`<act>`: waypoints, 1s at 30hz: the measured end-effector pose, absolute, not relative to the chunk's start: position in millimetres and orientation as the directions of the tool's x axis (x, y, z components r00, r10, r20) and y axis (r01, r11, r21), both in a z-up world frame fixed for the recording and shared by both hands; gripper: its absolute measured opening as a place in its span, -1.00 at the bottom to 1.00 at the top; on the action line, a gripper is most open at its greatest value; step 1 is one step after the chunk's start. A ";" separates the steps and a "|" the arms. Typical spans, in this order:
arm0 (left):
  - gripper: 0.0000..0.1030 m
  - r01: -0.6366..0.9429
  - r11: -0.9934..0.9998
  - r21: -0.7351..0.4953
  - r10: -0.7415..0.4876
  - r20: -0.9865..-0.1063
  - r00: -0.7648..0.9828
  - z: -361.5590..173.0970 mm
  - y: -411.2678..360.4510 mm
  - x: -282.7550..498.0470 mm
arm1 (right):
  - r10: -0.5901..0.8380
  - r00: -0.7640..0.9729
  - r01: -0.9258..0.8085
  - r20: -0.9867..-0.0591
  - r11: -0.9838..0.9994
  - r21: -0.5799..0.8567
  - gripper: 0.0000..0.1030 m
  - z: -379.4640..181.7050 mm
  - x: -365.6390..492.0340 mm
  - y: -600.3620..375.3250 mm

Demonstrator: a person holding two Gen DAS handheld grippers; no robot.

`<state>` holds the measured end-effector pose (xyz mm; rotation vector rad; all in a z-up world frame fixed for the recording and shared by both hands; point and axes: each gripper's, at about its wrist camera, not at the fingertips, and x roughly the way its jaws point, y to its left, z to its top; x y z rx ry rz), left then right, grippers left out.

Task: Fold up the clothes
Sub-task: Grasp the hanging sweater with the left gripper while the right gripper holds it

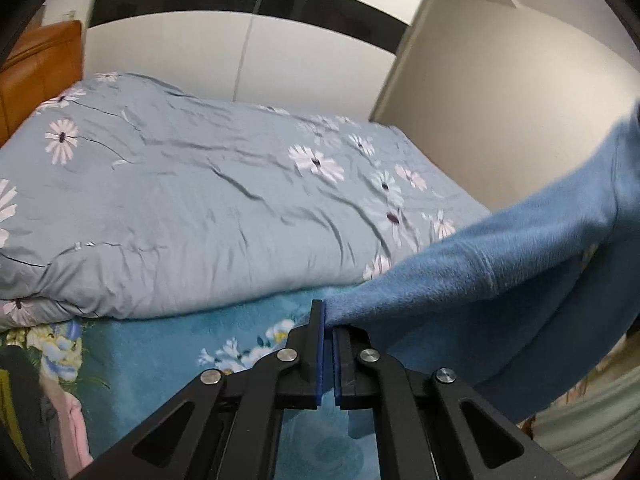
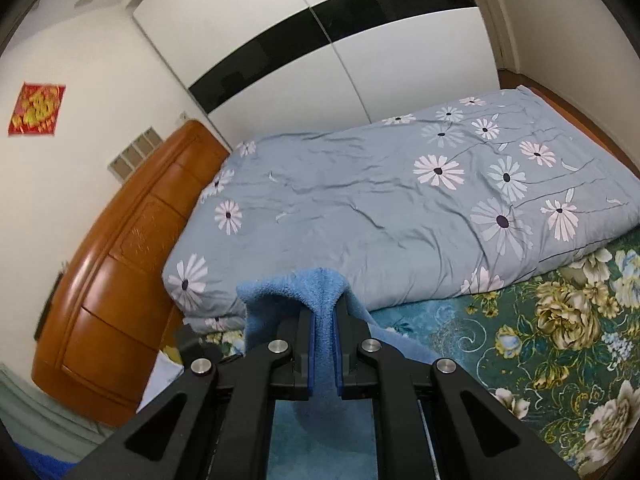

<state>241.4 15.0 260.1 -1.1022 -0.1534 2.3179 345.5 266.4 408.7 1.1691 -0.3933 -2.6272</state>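
Here both grippers, left gripper (image 1: 328, 320) and right gripper (image 2: 324, 312), have fingers closed on a blue fleece garment (image 1: 500, 280) stretched between them above the bed (image 2: 520, 360); thin pinches could slip under tension.

No legible text, not even on the red wall poster (image 2: 37, 109).

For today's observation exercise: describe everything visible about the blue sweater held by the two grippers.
The blue sweater looks soft, fuzzy and knitted, plain light blue. It hangs lifted above the floral bedsheet, stretched between both tools: the left gripper pinches one edge, the right gripper clamps a bunched fold. A seam crosses it.
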 end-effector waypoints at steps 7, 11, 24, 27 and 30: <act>-0.94 -0.337 -0.898 -0.283 0.434 -0.692 -0.577 279.7 21.8 274.4 | -0.402 -0.634 0.158 -0.660 -0.903 0.399 -0.86 395.9 356.3 311.9; -0.94 -0.248 -0.931 -0.268 0.365 -0.713 -0.599 272.1 29.1 321.4 | -0.478 -0.566 0.210 -0.671 -0.871 0.444 -0.86 368.6 373.6 345.3; -0.95 -0.124 -0.960 -0.251 0.272 -0.728 -0.629 330.9 51.0 452.0 | -0.673 -0.357 0.394 -0.648 -0.737 0.549 -0.86 373.0 442.5 418.4; -0.95 -0.120 -0.971 -0.206 0.235 -0.745 -0.624 333.3 53.8 436.7 | -0.667 -0.350 0.422 -0.658 -0.739 0.525 -0.86 377.0 431.9 412.1; -0.95 -0.084 -0.977 -0.194 0.206 -0.790 -0.577 300.7 54.7 404.5 | -0.624 -0.308 0.380 -0.718 -0.773 0.508 -0.86 343.8 393.9 407.5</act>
